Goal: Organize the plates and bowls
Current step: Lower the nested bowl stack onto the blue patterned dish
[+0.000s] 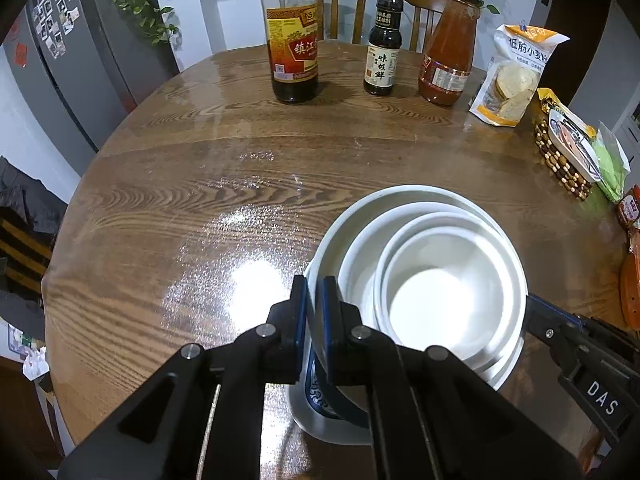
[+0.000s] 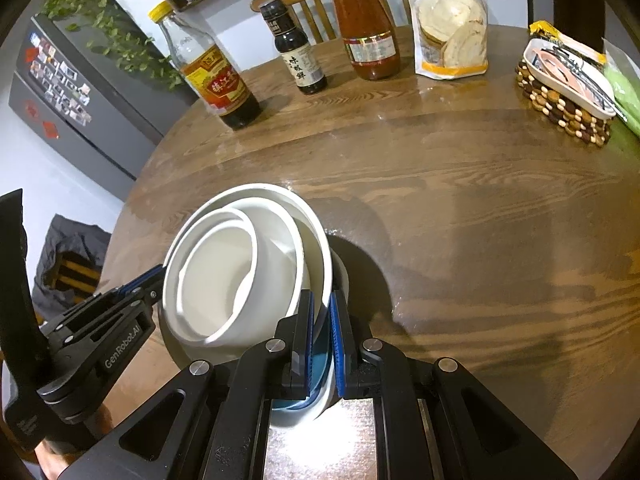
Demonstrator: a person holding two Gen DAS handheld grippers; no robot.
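A nested stack of white bowls (image 1: 436,280) sits in a large white plate with a blue pattern (image 1: 320,404), near the front of the round wooden table (image 1: 200,200). My left gripper (image 1: 315,292) is shut on the stack's left rim. My right gripper (image 2: 320,312) is shut on the stack's right rim (image 2: 320,264). The inner bowls (image 2: 224,280) tilt against each other. The right gripper also shows in the left wrist view (image 1: 560,328), and the left gripper in the right wrist view (image 2: 132,292).
At the table's far side stand a vinegar bottle (image 1: 294,40), a small dark sauce bottle (image 1: 382,46), a red sauce jar (image 1: 450,48) and a flour bag (image 1: 516,72). A beaded mat with a dish (image 1: 568,152) lies at the right. Wooden chairs (image 1: 344,4) stand behind.
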